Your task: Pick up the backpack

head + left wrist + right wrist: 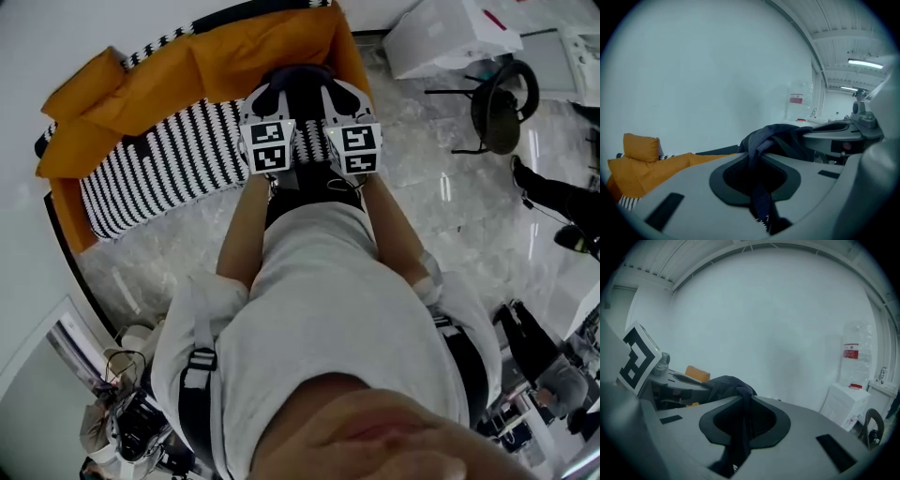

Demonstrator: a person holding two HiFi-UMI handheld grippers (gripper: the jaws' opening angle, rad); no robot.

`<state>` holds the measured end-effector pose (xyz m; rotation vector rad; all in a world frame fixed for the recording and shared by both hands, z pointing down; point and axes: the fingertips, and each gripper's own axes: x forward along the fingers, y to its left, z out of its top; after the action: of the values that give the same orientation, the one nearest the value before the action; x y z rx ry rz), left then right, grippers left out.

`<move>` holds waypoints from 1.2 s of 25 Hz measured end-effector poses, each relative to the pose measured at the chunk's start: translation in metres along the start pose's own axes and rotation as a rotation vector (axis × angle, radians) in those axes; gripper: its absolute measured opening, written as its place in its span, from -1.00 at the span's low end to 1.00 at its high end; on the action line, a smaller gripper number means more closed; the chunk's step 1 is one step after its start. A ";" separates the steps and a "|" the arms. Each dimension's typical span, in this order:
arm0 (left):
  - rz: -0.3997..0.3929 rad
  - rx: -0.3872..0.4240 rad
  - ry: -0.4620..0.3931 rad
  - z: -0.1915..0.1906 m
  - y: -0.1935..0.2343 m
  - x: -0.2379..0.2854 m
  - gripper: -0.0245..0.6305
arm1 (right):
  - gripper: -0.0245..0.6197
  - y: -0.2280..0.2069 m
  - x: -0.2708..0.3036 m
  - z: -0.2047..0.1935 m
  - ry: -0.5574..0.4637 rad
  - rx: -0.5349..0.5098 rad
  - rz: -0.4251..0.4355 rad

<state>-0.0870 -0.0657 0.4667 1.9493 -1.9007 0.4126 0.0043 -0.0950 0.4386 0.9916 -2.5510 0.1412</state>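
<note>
Pinched tight in the left claw (757,154): a dark fold of the bag (780,136). Clamped the same way in the right claw (743,404): another fold, just beside the first. Side by side, with the bag bunched in front of both, over the orange sofa (187,66). Grab done, with 2 claws. Seems up off the seat, but hard to tell from above. Left to do, at a guess: only raise it a bit more and hold it steady.
</note>
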 end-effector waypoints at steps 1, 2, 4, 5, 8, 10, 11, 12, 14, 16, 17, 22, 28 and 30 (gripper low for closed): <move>0.006 0.001 -0.014 0.006 0.001 -0.007 -0.78 | -0.73 0.003 -0.006 0.006 -0.013 -0.002 0.000; 0.013 0.003 -0.029 0.011 0.001 -0.014 -0.77 | -0.73 0.006 -0.011 0.013 -0.028 -0.003 0.001; 0.023 0.008 -0.065 0.024 0.001 -0.029 -0.77 | -0.73 0.012 -0.023 0.028 -0.061 -0.001 0.002; 0.027 0.010 -0.084 0.030 0.000 -0.037 -0.77 | -0.73 0.014 -0.030 0.036 -0.079 0.003 0.001; 0.032 0.017 -0.136 0.045 -0.005 -0.062 -0.77 | -0.73 0.021 -0.050 0.052 -0.125 0.021 -0.001; 0.027 0.020 -0.160 0.052 -0.011 -0.077 -0.77 | -0.73 0.023 -0.064 0.061 -0.152 0.029 -0.004; 0.023 0.021 -0.170 0.055 -0.014 -0.084 -0.77 | -0.73 0.025 -0.071 0.064 -0.164 0.028 -0.006; 0.023 0.019 -0.178 0.057 -0.017 -0.090 -0.77 | -0.73 0.026 -0.077 0.067 -0.173 0.025 -0.005; 0.033 0.014 -0.186 0.059 -0.022 -0.102 -0.77 | -0.73 0.030 -0.089 0.070 -0.178 0.019 0.007; 0.043 0.024 -0.178 0.058 -0.030 -0.111 -0.77 | -0.73 0.033 -0.098 0.071 -0.172 0.030 0.028; 0.049 0.035 -0.174 0.057 -0.034 -0.116 -0.77 | -0.73 0.034 -0.101 0.072 -0.170 0.037 0.040; 0.081 0.039 -0.170 0.057 -0.041 -0.137 -0.77 | -0.73 0.042 -0.111 0.079 -0.181 0.018 0.096; 0.122 0.056 -0.188 0.060 -0.054 -0.157 -0.78 | -0.73 0.044 -0.128 0.084 -0.204 -0.005 0.146; 0.125 0.057 -0.188 0.060 -0.057 -0.160 -0.78 | -0.73 0.044 -0.132 0.084 -0.209 -0.008 0.152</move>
<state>-0.0398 0.0479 0.3353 1.9729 -2.1589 0.3319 0.0363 0.0009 0.3113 0.8488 -2.8153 0.0720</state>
